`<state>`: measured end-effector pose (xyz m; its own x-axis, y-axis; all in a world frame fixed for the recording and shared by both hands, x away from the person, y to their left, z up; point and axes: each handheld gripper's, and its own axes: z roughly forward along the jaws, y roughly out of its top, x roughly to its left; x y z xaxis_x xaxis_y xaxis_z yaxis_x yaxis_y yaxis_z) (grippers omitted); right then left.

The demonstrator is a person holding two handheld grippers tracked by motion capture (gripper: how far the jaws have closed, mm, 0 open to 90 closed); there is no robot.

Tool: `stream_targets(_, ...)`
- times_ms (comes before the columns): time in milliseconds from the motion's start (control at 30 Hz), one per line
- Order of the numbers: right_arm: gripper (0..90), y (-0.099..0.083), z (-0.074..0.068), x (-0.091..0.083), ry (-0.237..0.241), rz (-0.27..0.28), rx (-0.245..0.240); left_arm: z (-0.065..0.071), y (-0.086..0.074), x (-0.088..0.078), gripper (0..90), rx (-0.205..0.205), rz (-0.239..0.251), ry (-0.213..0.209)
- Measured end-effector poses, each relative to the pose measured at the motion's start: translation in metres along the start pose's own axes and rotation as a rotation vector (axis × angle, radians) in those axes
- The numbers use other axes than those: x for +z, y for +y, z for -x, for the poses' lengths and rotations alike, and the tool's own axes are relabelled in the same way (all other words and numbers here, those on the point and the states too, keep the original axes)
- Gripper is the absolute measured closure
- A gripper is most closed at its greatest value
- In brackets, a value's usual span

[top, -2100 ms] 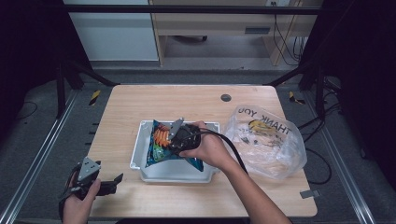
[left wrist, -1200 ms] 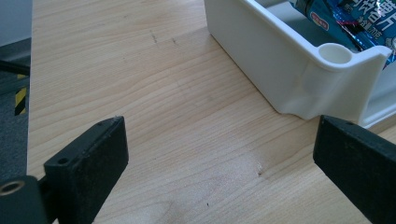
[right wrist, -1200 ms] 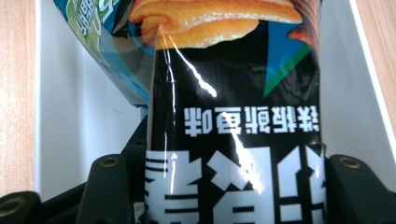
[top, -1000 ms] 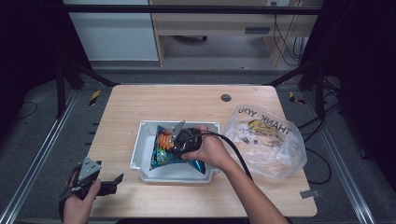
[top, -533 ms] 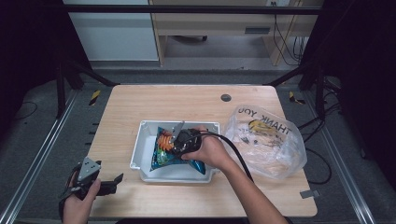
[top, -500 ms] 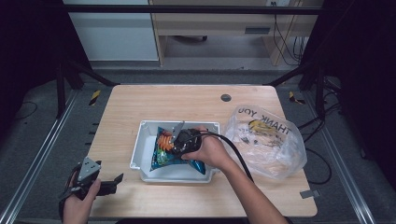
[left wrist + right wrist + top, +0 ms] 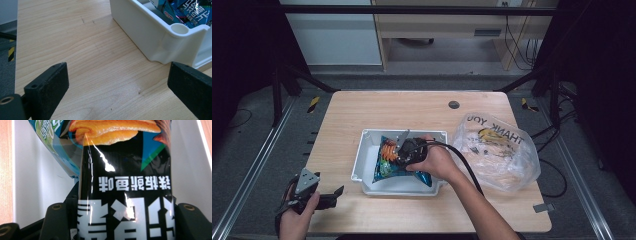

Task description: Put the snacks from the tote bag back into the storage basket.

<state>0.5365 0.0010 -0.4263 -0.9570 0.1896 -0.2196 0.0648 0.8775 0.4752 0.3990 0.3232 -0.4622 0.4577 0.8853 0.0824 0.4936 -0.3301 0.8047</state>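
A black snack bag [image 7: 125,170] printed with orange snacks sits between the jaws of my right gripper [image 7: 123,220]. The pads press on its two sides. The jaws have just been opening slightly, and the bag is still between them. In the high view my right gripper [image 7: 404,151] is inside the white bin [image 7: 362,165], over a blue snack bag [image 7: 387,171] lying there. My left gripper [image 7: 334,194] rests open at the table's near left corner. Between its jaws [image 7: 117,85] there is only bare wood, just short of the bin's corner [image 7: 155,37].
A clear plastic "THANK YOU" bag [image 7: 497,150] holding several items lies right of the bin. A small round hole [image 7: 454,104] sits in the tabletop at the back. Bare wood stretches behind and left of the bin. The right gripper's cable trails back along the forearm.
Since the earliest frame my right gripper has shifted a little nearer and deeper into the bin with the snack bag, then stayed put. The left gripper has not moved.
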Motion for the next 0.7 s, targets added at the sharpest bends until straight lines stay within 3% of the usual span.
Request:
stream_targets(433,36.1,0.0032,0.002,-0.0018,-0.02,0.01,0.011,0.0005,0.0002,0.0001,3.1,0.001,-0.003,-0.004)
stream_targets(700,28.8,0.0045,0.0008,0.0004,-0.023,0.004,0.027,0.0003,0.0,0.0002,3.1,0.001,-0.001,-0.002)
